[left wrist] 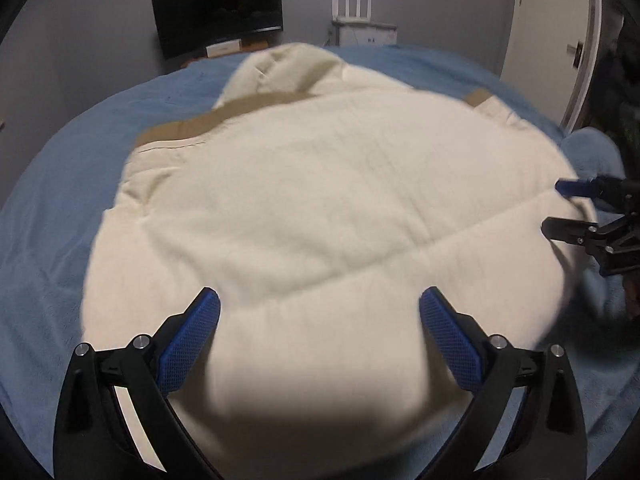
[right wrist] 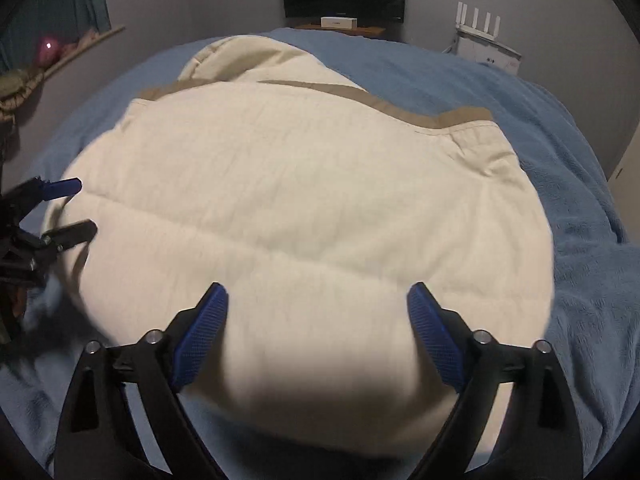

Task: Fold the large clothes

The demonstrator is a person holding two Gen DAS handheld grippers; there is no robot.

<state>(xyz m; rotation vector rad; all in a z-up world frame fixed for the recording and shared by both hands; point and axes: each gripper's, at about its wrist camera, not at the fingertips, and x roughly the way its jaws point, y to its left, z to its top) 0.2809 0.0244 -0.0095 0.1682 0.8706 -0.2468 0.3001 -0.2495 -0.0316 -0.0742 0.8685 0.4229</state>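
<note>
The left gripper (left wrist: 320, 308) and the right gripper (right wrist: 318, 304) both hover with fingers spread wide apart, gripping nothing, over the near edge of a cream quilted jacket (left wrist: 320, 200). The jacket lies spread on a blue blanket (right wrist: 560, 160), its tan trim (right wrist: 400, 106) along the far edge. Bare blanket rings the garment on both sides; a dark monitor (left wrist: 218, 14) stands beyond
</note>
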